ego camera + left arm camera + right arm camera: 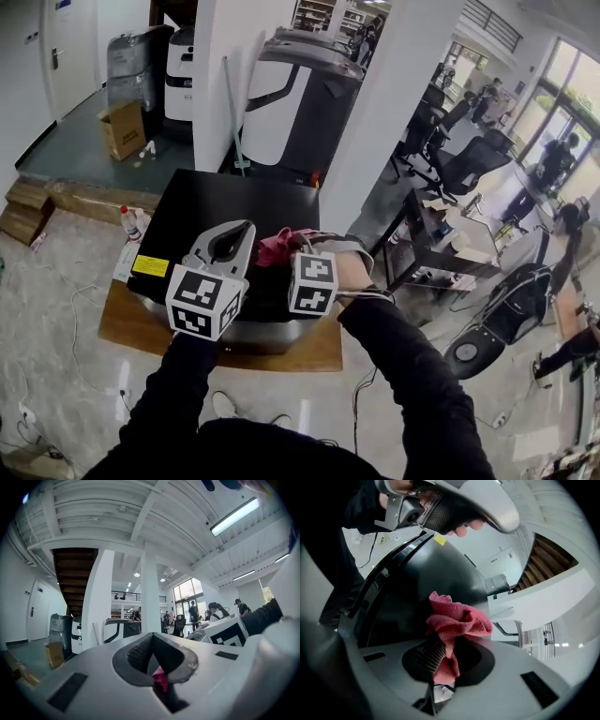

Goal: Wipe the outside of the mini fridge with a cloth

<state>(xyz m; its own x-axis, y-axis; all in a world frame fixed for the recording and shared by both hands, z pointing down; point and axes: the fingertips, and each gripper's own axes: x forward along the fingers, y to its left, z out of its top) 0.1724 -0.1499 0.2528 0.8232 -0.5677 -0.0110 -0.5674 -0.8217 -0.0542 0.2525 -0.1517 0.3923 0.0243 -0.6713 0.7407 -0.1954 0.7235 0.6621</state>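
Note:
The black mini fridge stands below me on a wooden board, with a yellow label at its front left. My right gripper is over the fridge's top near the front edge, shut on a crumpled pink cloth. In the right gripper view the cloth bunches out of the right gripper against the dark fridge top. My left gripper hovers just left of the cloth, jaws together. In its own view the left gripper faces the room, and a small pink scrap shows low between the jaws.
A red-capped bottle stands on the floor left of the fridge. Behind it are a white column, a white machine and a cardboard box. A desk and office chairs stand right. Cables lie on the floor.

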